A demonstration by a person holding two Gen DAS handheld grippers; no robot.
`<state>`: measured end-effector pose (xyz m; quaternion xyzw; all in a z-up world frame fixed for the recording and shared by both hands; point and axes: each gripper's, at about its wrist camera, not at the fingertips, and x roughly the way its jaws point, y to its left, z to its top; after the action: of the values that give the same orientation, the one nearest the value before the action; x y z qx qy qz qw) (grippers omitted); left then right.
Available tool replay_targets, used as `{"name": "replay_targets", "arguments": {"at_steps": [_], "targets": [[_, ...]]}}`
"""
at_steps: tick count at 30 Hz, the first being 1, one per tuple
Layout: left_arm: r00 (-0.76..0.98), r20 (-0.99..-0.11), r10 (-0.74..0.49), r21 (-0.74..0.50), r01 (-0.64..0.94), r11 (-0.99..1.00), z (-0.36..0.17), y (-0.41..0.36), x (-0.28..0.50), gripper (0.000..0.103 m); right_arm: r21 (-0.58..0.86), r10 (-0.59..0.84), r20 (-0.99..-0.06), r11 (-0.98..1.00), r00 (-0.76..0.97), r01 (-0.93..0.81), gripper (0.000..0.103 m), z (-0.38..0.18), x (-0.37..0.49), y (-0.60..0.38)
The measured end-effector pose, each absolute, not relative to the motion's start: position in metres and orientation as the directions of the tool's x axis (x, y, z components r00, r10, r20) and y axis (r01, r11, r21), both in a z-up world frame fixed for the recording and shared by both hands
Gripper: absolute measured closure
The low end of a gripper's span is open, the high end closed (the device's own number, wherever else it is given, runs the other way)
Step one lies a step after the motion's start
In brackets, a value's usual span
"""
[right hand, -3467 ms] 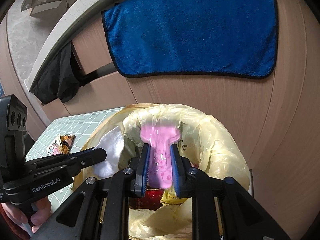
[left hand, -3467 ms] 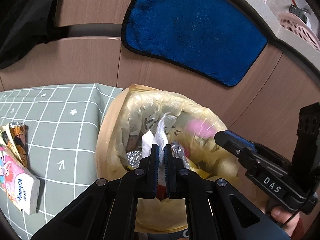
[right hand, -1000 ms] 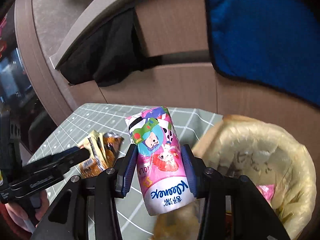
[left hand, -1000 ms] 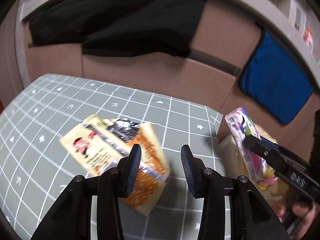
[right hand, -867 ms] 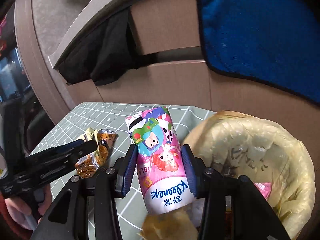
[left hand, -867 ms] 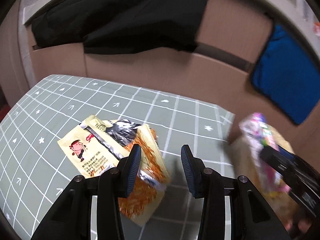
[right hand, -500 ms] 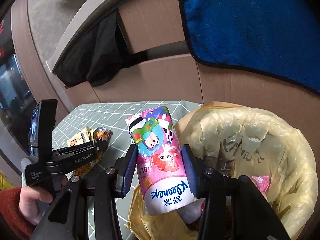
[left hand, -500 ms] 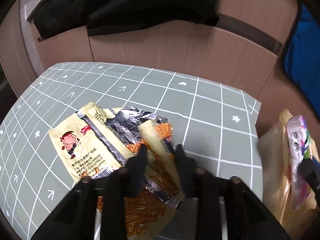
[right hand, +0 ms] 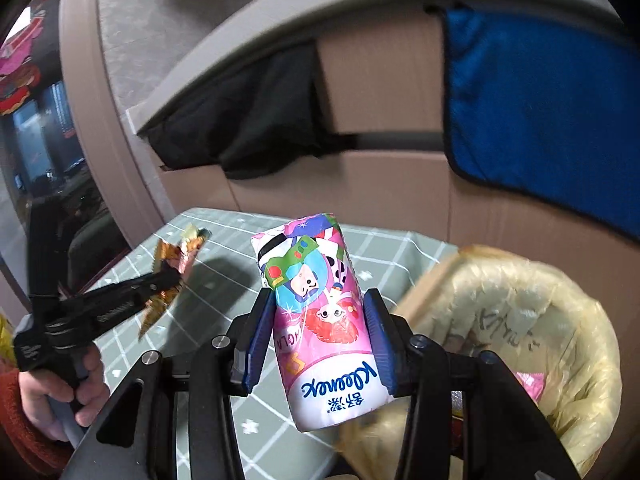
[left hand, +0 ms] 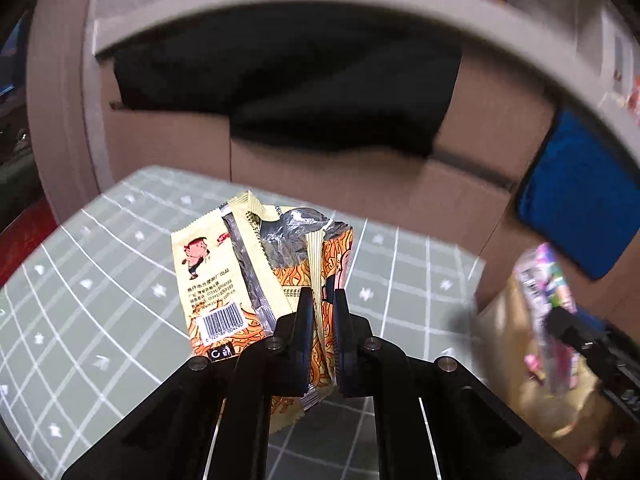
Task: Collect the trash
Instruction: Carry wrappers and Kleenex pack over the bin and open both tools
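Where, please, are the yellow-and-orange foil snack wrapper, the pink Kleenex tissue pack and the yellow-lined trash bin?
Yellow-and-orange foil snack wrapper (left hand: 208, 280): left wrist view, printed yellow panel.
Pink Kleenex tissue pack (right hand: 320, 320): right wrist view, middle of its front.
Yellow-lined trash bin (right hand: 576, 320): right wrist view, liner over the far rim.

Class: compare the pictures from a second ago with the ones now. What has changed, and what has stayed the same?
The left gripper, open over the snack wrapper a second ago, has just been closing and now pinches it, lifted off the mat. The right gripper still holds the tissue pack, carried nearer the bin. The blue towel hangs as before.
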<state>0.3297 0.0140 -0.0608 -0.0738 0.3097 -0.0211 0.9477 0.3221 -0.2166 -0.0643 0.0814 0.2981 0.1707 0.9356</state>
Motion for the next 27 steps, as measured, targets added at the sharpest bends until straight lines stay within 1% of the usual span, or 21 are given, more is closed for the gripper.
{"name": "replay_targets", "arguments": {"at_steps": [5,9,13,19,23,27], "targets": [[0.855,-0.5,-0.137,-0.186,0.049,0.981,-0.021,0.015,0.301,0.094,0.215,0.36,-0.486,0.933,0.797,-0.29,0.061,-0.034,0.302,-0.209],[0.874,-0.437,-0.214,-0.188,0.144,0.972,0.01,-0.003,0.28,0.094,0.177,0.323,-0.45,0.946,0.832,-0.271,0.061,-0.011,0.285,-0.215],[0.873,-0.398,-0.281,-0.18,0.226,0.957,0.029,-0.03,0.264,0.094,0.156,0.281,-0.418,0.959,0.864,-0.237,0.061,0.008,0.265,-0.232],[0.838,-0.388,-0.384,-0.152,0.353,0.923,0.038,-0.081,0.248,0.094,0.141,0.192,-0.375,0.979,0.907,-0.149,0.061,0.029,0.231,-0.273],[0.791,-0.408,-0.455,-0.159,0.43,0.889,0.037,-0.116,0.245,0.094,0.146,0.135,-0.356,0.985,0.925,-0.088,0.061,0.034,0.214,-0.304],[0.734,-0.45,-0.508,-0.155,0.496,0.854,0.024,-0.153,0.255,0.094,0.154,0.09,-0.369,0.987,0.925,-0.034,0.061,0.026,0.209,-0.332]]}}
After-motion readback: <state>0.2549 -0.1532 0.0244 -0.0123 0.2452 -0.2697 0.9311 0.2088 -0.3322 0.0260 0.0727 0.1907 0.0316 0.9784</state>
